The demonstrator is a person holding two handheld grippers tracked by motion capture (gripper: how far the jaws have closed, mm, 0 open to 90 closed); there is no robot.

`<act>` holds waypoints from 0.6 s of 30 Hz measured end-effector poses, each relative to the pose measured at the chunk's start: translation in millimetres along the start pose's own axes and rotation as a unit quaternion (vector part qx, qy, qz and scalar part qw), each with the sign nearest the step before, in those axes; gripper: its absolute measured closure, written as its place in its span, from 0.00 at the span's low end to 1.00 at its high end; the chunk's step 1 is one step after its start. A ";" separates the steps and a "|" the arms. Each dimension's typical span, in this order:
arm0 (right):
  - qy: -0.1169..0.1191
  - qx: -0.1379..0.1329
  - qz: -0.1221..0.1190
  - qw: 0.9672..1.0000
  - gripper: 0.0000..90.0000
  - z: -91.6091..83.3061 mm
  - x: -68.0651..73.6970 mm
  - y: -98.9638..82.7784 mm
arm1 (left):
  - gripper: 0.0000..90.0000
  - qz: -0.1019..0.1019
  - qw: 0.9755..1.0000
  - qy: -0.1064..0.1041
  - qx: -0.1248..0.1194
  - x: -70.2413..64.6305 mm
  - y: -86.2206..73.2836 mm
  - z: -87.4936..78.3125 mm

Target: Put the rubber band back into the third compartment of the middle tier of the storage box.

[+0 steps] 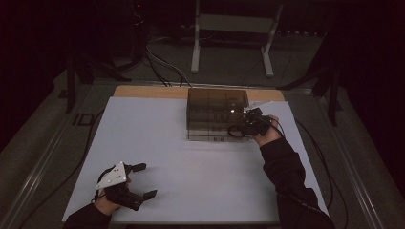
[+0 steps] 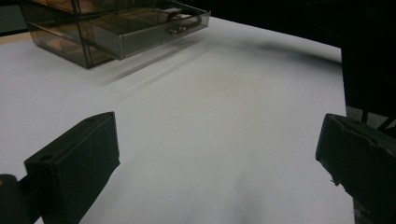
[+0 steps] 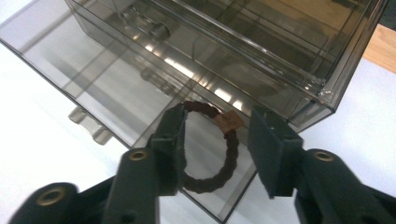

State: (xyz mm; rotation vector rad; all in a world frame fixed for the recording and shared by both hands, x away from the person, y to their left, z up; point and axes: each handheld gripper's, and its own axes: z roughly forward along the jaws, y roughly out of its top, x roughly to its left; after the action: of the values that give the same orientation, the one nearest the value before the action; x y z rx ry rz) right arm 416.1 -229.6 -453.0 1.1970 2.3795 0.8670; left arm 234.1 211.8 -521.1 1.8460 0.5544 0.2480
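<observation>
Hovering part-open over a bracelet (image 3: 219, 149) in the drawer (image 3: 154, 116), right gripper (image 3: 217, 154) grips nothing; left gripper (image 2: 219, 158) gapes empty.

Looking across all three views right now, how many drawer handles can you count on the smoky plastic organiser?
2: one drawer handle on the pulled-out drawer holding the hair tie; another handle on the drawer below. More may be hidden.

The high view is dim, its edges falling to near black, and only the white worktop (image 1: 191, 162) catches much light. In the left gripper view, soft streaked shadows cross the sheet and the near black fingers (image 2: 74, 163) are slightly blurred. In the right gripper view, bright glare streaks the smoky clear drawer box (image 3: 224, 56).
</observation>
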 end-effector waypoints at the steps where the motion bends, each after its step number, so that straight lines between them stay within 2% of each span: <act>1: 0.000 -0.002 -0.001 1.000 0.59 -1.0 0.3 0.3 | 0.00 0.001 1.000 0.000 0.000 0.0 0.1 0.1; 9: 0.017 -0.024 0.005 1.000 0.48 -8.5 5.6 2.4 | 0.00 -0.002 1.000 -0.001 -0.001 0.5 0.0 0.5; 18: 0.023 -0.045 0.006 0.999 0.35 -14.9 13.7 6.4 | 0.00 -0.004 1.000 -0.001 -0.003 1.9 1.3 1.4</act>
State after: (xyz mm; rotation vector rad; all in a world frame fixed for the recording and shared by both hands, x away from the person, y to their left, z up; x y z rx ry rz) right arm 403.9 -221.1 -437.8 1.1705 2.3448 1.0044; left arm 236.7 211.3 -520.5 1.8385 0.5581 0.2420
